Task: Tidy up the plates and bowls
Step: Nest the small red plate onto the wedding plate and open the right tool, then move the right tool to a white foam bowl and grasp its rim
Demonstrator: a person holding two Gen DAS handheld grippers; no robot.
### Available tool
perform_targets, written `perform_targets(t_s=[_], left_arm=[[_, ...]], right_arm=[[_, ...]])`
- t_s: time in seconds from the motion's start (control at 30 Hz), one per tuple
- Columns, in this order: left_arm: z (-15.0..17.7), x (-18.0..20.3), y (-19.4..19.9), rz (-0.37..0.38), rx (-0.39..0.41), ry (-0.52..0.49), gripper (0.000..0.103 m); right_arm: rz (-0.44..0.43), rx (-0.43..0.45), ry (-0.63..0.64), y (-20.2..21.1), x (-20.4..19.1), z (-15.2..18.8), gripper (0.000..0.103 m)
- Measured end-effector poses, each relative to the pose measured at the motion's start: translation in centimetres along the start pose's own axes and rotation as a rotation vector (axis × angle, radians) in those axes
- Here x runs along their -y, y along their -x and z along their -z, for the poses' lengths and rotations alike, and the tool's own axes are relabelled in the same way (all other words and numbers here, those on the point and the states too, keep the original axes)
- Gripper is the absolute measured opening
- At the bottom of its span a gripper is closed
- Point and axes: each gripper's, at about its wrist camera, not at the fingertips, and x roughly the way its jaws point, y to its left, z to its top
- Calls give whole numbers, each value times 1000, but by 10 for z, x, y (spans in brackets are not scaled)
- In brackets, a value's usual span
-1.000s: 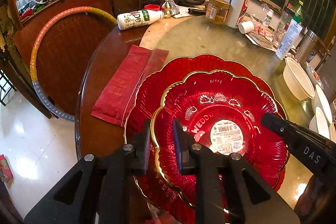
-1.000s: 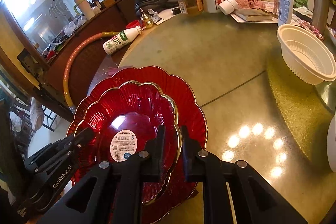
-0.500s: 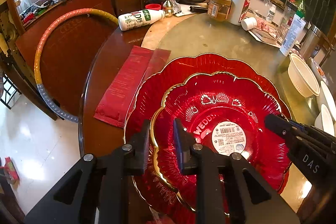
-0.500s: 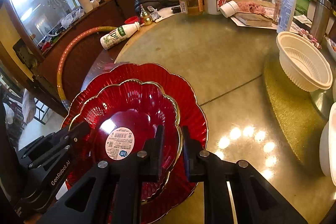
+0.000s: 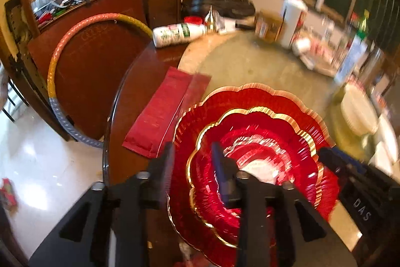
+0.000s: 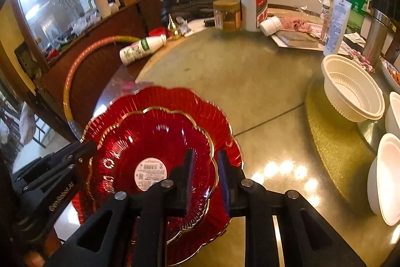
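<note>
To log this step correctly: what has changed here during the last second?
The left gripper has widened its jaws around the rim of the small gold-rimmed red plate, apparently letting go; its view blurs with motion. The right gripper barely changed. That plate stays stacked on the large red plate.

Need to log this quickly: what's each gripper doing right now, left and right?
Left gripper: open, straddling the gold-rimmed rim of the smaller red scalloped plate, not clamped.
Right gripper: open, astride the same plate's rim, not clamped.
</note>
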Motion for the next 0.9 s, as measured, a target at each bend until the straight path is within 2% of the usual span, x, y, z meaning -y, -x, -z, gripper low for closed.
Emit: perform_targets(t_s=[0.03, 0.07, 0.1, 0.13, 0.17, 0.23, 0.27, 0.4, 0.5, 0.63, 0.8, 0.9], left_arm=[[-1, -3, 8, 15, 28, 31, 57], [-2, -5, 14, 25, 55, 54, 70], [-2, -7, 22, 35, 92, 79, 77], [-1, -8, 32, 48, 135, 100, 79], [-1, -7, 39, 57, 161, 105, 82], [1, -1, 49, 82, 196, 93, 83], [2, 4, 53, 100, 205, 79, 83], [11, 32, 57, 231, 173, -2, 83], [18, 59, 54, 323, 119, -59, 83], [22, 97, 48, 429, 25, -110, 83], [29, 159, 48, 451, -10, -224, 83], [32, 196, 42, 474, -65, -273, 83]], right_arm=[[-17, 18, -14, 5, 2, 0, 36], [-43, 49, -33, 12, 5, 0, 53], [-76, 87, -53, 20, 8, 1, 62], [-116, 140, -78, 31, 13, 3, 78], [-136, 176, -94, 39, 17, 5, 86], [-170, 249, -124, 58, 25, 12, 87], [-178, 257, -134, 63, 28, 13, 87], [-237, 234, -181, 73, 46, 26, 87], [-243, 218, -219, 83, 71, 41, 87], [-221, 209, -302, 107, 118, 61, 87], [-138, 227, -435, 136, 185, 80, 86], [-80, 218, -514, 144, 222, 87, 80]])
